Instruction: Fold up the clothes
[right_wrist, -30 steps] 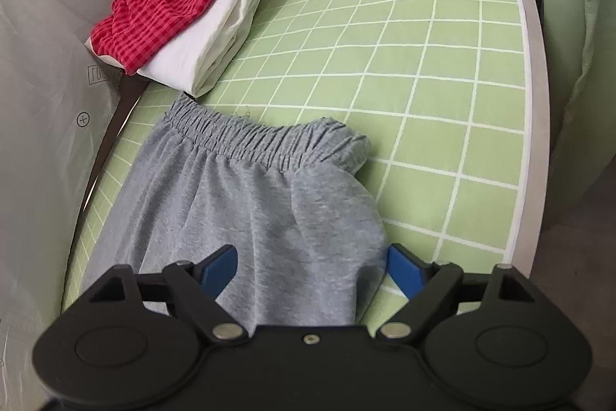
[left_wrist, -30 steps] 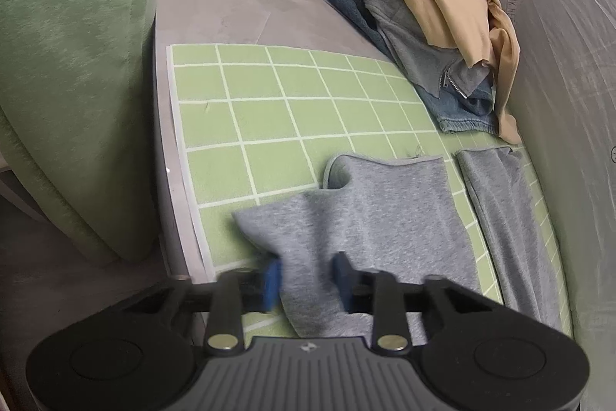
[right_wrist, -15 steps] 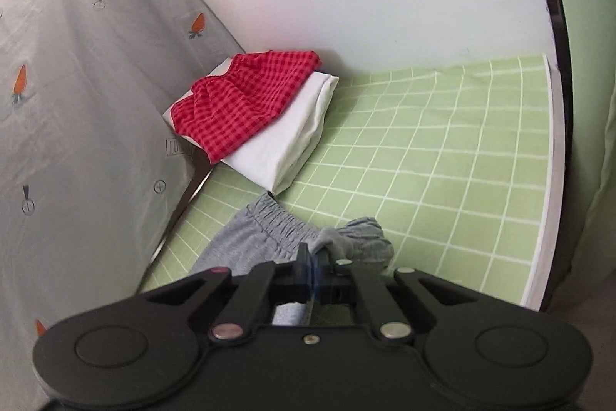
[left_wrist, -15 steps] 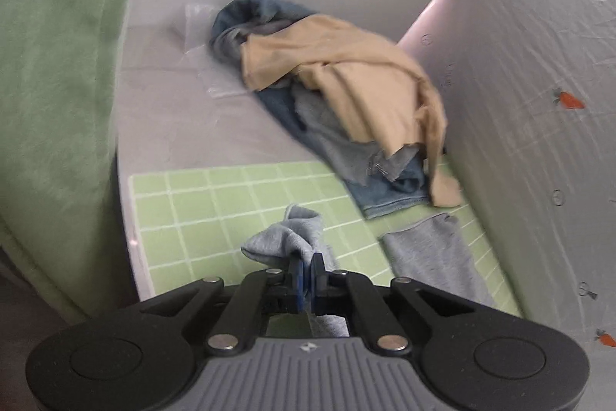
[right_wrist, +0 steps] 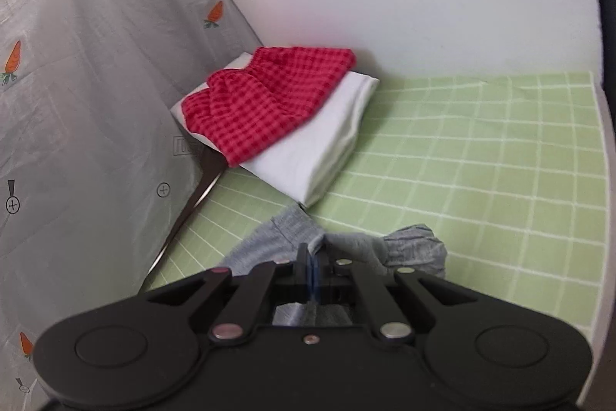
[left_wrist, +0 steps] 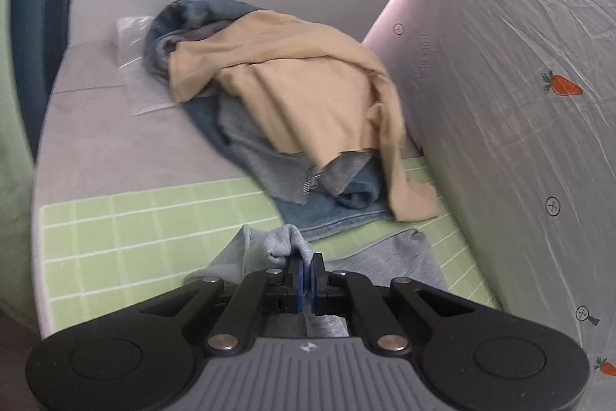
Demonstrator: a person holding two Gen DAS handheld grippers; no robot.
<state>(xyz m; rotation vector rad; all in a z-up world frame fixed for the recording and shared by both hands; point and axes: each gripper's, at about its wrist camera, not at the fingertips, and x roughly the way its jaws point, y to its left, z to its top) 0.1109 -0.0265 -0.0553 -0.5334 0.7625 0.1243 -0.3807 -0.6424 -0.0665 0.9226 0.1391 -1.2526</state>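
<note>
In the left wrist view, our left gripper (left_wrist: 307, 266) has its jaws pinching a bunched bit of the grey shorts (left_wrist: 389, 257), which lie low on the green grid mat (left_wrist: 134, 230). Behind them sits a messy pile of clothes (left_wrist: 292, 103) with a tan top over blue and grey ones, so we cannot tell how many there are. The grey carrot sheet (left_wrist: 519, 103) has small writing too blurry to read. In the right wrist view, our right gripper (right_wrist: 312, 266) has its jaws pinching the shorts' stretchy waist. Only here we see the red checked cloth (right_wrist: 265, 103) folded on a white cloth (right_wrist: 327, 141).
</note>
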